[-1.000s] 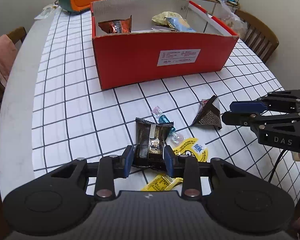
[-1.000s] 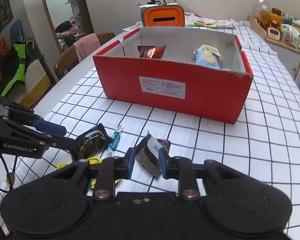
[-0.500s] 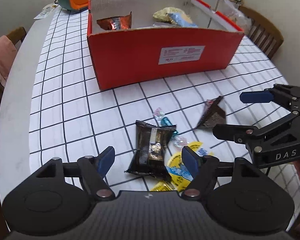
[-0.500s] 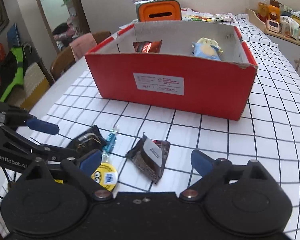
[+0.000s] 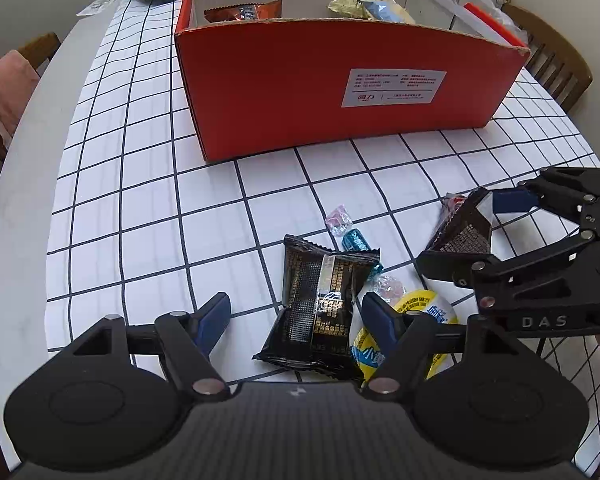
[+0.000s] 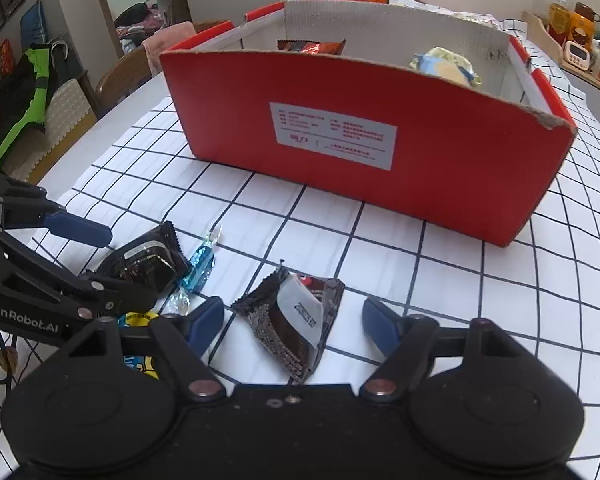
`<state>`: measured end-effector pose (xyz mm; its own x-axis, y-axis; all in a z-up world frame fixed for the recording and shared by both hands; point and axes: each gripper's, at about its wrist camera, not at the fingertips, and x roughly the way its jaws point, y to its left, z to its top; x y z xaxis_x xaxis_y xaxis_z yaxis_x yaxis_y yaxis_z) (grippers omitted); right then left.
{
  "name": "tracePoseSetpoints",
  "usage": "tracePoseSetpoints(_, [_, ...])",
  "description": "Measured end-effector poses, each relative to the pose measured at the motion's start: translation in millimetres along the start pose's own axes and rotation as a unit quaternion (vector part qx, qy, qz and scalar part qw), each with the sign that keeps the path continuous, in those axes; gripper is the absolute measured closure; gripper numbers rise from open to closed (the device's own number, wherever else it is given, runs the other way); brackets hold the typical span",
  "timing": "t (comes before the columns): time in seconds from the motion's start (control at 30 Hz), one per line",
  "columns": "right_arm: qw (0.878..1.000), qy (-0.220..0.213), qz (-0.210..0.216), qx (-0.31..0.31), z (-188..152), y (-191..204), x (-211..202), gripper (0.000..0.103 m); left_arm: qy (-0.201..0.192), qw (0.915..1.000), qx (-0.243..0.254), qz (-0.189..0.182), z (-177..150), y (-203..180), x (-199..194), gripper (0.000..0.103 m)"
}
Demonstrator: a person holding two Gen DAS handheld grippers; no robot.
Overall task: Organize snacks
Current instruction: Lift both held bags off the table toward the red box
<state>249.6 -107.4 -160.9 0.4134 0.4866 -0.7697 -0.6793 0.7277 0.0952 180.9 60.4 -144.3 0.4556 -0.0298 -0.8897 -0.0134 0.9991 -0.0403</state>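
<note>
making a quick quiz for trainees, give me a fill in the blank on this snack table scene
1. The cardboard box on the table is ____ outside.
2. The tablecloth is white with a black ____ pattern.
3. The black packet lies between the pads of the ____ gripper.
4. The orange wrapper sits ____ the box.

Missing words: red; grid; left; inside

Left gripper [image 5: 294, 316] jaws closing around, not touching, a black snack packet [image 5: 320, 304] on the checked tablecloth [image 5: 140, 200]; red box [image 5: 340, 88] at twelve o'clock (right gripper [image 5: 476, 232] at three o'clock).
</note>
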Motion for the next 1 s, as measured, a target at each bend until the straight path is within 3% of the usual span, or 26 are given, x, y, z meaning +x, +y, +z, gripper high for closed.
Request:
tracePoseSetpoints(0.17, [1.0, -0.005, -0.004, -0.023, 0, 5, 0, 0.05, 0.005, 0.9999, -0.004, -0.009, 1, -1, 3, 0.056])
tracePoseSetpoints(0.23, [1.0, -0.007, -0.003, -0.029, -1, 5, -1, 0.053, 0.004, 1.0, -0.003, -0.005, 0, -2, 3, 0.065])
tracePoseSetpoints(0.53, [1.0, -0.023, -0.001, -0.016, -4, 3, -10, 0.066, -0.005, 0.9995, -0.03, -0.01, -1, 4, -1, 0.069])
tracePoseSetpoints(1.0, [0.998, -0.056, 0.001, 0.019, -5, 7, -52, 0.07, -0.027, 0.9991, -0.03, -0.012, -7, 1, -37, 0.069])
